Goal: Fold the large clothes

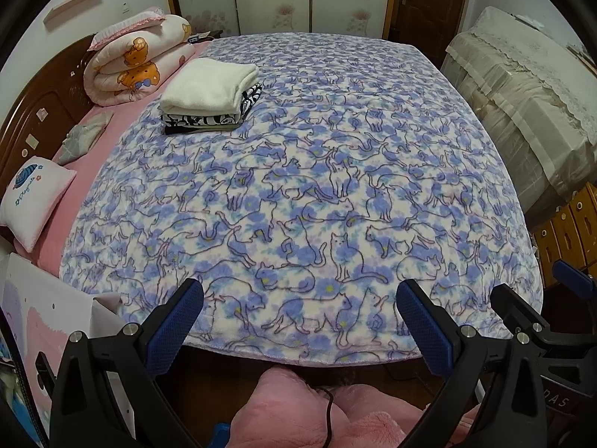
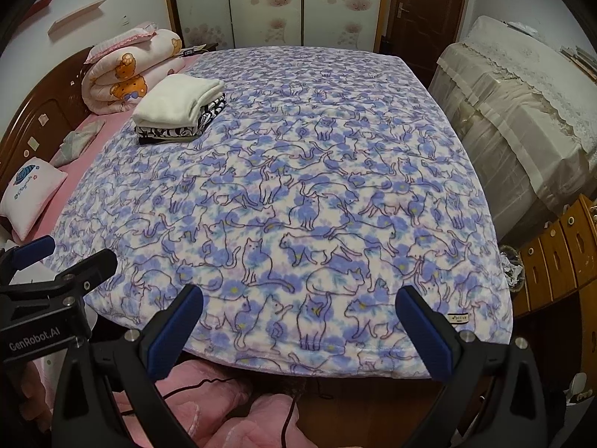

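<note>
I see one cat-print blanket [image 1: 298, 194] spread flat across the bed, covering most of it; its near hem hangs at the bed edge just ahead of both grippers. One rolled quilt [image 1: 130, 63] lies at the headboard side. One stack of folded clothes [image 1: 211, 97] rests on the blanket's far left area: a cream piece on top, a black-and-white striped piece beneath. Two small pillows [image 1: 33, 198] lie along the pink sheet strip. My left gripper [image 1: 298, 321] holds its jaws wide apart, gripping nothing, above the hem. My right gripper [image 2: 298, 326] likewise stands wide, empty, touching no fabric.
</note>
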A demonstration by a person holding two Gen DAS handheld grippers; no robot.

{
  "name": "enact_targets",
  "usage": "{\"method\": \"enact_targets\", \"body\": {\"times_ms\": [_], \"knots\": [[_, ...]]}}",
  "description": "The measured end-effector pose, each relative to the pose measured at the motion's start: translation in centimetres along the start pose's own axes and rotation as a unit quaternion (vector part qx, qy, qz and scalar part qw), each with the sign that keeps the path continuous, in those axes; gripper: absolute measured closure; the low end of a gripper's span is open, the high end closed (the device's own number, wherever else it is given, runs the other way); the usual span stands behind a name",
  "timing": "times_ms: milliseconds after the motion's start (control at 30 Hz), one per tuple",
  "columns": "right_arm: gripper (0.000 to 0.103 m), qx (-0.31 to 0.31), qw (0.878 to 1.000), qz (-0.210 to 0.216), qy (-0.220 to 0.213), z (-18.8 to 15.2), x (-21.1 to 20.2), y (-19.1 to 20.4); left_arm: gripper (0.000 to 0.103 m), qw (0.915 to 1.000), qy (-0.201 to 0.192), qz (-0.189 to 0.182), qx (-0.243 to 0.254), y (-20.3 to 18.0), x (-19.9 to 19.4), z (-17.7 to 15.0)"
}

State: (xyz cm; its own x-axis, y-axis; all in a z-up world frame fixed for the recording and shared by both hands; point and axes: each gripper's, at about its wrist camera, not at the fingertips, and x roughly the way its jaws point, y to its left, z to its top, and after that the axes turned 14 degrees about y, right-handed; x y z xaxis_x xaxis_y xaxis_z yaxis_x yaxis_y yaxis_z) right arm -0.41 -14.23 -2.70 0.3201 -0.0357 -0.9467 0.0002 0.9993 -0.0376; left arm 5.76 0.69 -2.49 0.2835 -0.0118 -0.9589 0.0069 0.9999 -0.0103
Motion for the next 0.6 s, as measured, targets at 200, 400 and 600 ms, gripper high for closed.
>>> {"method": "enact_targets", "body": {"times_ms": [200,400,600], "knots": [[0.000,0.000,1.000,0.000,0.000,0.01,0.01,0.05,0.001,1.0000,0.001,0.000,0.000,-0.07,0.09,-0.20],[0.000,-0.001,1.000,-0.001,0.000,0.05,0.03,0.03,0.001,1.0000,0.002,0.000,0.001,-0.10,0.11,-0.12],[0.000,0.000,1.000,-0.001,0.000,0.06,-0.02,0.18,0.001,1.0000,0.002,0.000,-0.001,-0.18,0.10,-0.06]]}}
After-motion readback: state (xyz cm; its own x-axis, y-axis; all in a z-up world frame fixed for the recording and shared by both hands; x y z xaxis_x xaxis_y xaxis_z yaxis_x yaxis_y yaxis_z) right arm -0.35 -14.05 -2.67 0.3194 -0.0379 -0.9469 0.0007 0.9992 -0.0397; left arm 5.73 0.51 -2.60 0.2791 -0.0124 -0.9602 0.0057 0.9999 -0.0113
